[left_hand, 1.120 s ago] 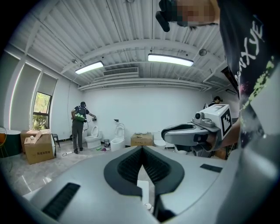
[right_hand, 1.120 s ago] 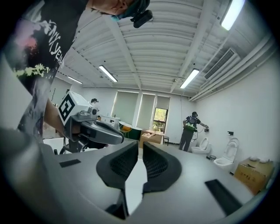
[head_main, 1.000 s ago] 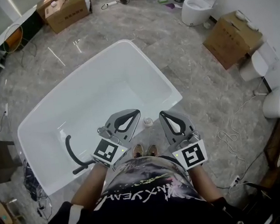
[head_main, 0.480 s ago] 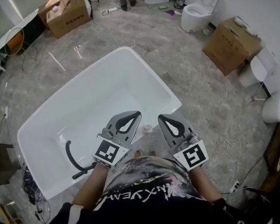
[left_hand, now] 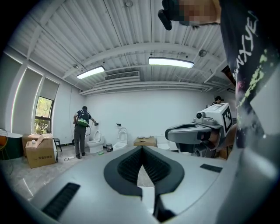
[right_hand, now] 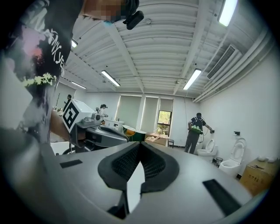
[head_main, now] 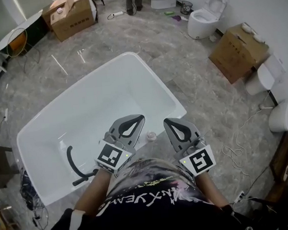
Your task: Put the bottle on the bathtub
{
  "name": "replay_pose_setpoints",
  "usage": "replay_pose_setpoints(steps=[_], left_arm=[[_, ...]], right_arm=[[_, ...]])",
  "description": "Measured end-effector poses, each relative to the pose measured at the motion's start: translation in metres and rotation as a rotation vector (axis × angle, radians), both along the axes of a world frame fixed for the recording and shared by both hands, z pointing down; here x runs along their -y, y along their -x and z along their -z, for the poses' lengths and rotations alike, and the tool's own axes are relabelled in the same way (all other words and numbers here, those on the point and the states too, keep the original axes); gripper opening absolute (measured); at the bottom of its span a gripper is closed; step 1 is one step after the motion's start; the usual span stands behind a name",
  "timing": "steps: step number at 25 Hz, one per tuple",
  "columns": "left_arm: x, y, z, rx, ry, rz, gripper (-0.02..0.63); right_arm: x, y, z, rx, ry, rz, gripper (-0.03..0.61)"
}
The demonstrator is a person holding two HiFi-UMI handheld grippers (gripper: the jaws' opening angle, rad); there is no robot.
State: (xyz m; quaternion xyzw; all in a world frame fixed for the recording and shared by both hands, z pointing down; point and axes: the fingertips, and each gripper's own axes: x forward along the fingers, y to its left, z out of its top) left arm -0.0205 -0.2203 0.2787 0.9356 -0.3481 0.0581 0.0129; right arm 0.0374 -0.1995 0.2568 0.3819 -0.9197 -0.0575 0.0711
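Note:
A small white-capped bottle [head_main: 150, 136] stands at the near rim of the white bathtub [head_main: 169, 92], seen from above between my two grippers. My left gripper [head_main: 139, 118] hangs level over the tub's near edge, left of the bottle, shut and empty. My right gripper [head_main: 168, 120] is level just right of the bottle, also shut and empty. In the left gripper view the jaws [left_hand: 142, 148] meet at the tips with nothing between them. The right gripper view shows the same [right_hand: 140, 143]. Neither gripper touches the bottle.
A black curved hose [head_main: 73, 161] lies inside the tub at its left end. Cardboard boxes [head_main: 237, 46] [head_main: 72, 13] and toilets [head_main: 203, 14] [head_main: 261, 79] stand around on the marble floor. A person [left_hand: 81, 131] stands by the far toilets. Cables [head_main: 236, 144] trail on the floor at right.
The head view has tilted a little, so the tub and bottle sit slightly lower in frame. Both grippers keep their place and stay shut.

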Motion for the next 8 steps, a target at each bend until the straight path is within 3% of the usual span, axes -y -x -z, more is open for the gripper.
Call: replay_pose_setpoints(steps=[8], left_arm=[[0.0009, -0.0016, -0.0034, -0.008, -0.004, -0.003, 0.011]], right_arm=[[0.0005, -0.0048, 0.0009, 0.001, -0.002, -0.001, 0.002]])
